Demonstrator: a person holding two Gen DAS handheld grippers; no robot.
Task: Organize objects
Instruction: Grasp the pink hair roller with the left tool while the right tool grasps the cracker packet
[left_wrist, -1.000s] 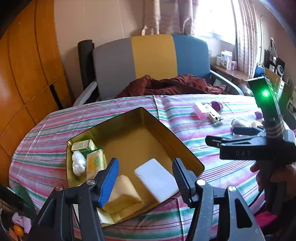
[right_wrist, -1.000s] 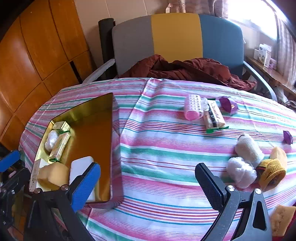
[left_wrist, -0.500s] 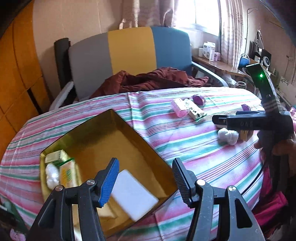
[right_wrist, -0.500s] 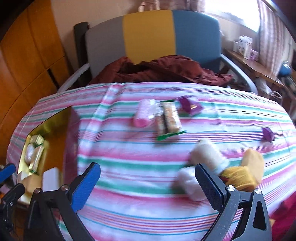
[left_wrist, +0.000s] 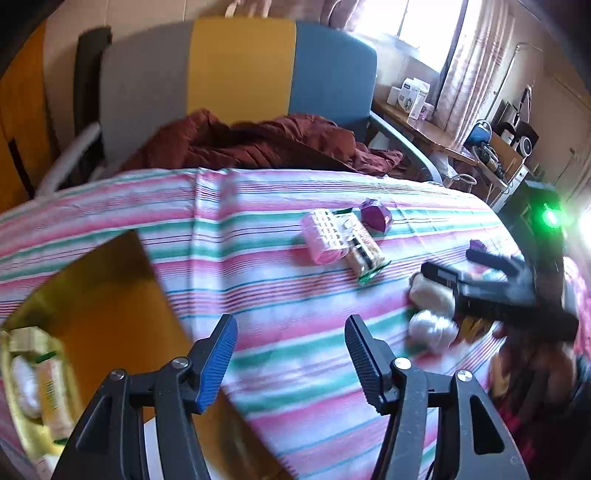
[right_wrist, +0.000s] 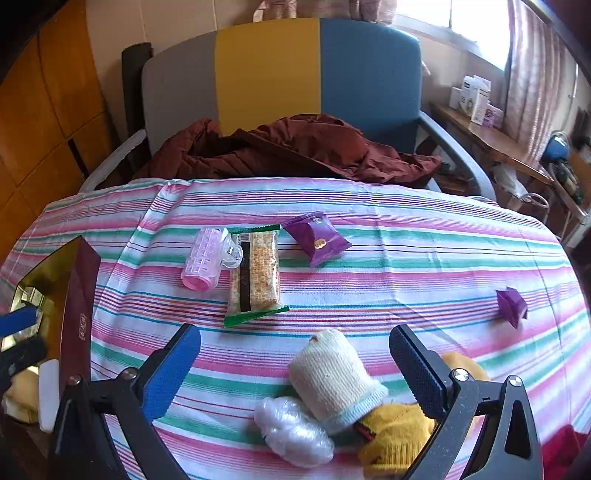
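Note:
My left gripper (left_wrist: 290, 325) hangs over the striped cloth just right of the gold tin (left_wrist: 92, 295); its jaws are opening with nothing between them. My right gripper (right_wrist: 295, 334) is open wide above a cream sock (right_wrist: 332, 373), a clear plastic ball (right_wrist: 291, 432) and a yellow sock (right_wrist: 395, 439), touching none. Farther back lie a pink hair roller (right_wrist: 207, 258), a snack bar packet (right_wrist: 255, 273) and a purple packet (right_wrist: 317, 236). A small purple packet (right_wrist: 511, 302) sits at the right. The tin holds a white block (right_wrist: 48, 391) and a yellow sponge (right_wrist: 20, 387).
A grey, yellow and blue chair (right_wrist: 266, 74) with a maroon jacket (right_wrist: 288, 151) stands behind the round table. A wooden side table (right_wrist: 491, 136) with boxes is at the right, wooden panelling (right_wrist: 44, 110) at the left. The tin's raised wall (right_wrist: 79, 306) stands at the table's left.
Both grippers swung right. The left one left the tin's inside and now hangs over the cloth, jaws slightly wider. The right one came over the socks and plastic ball.

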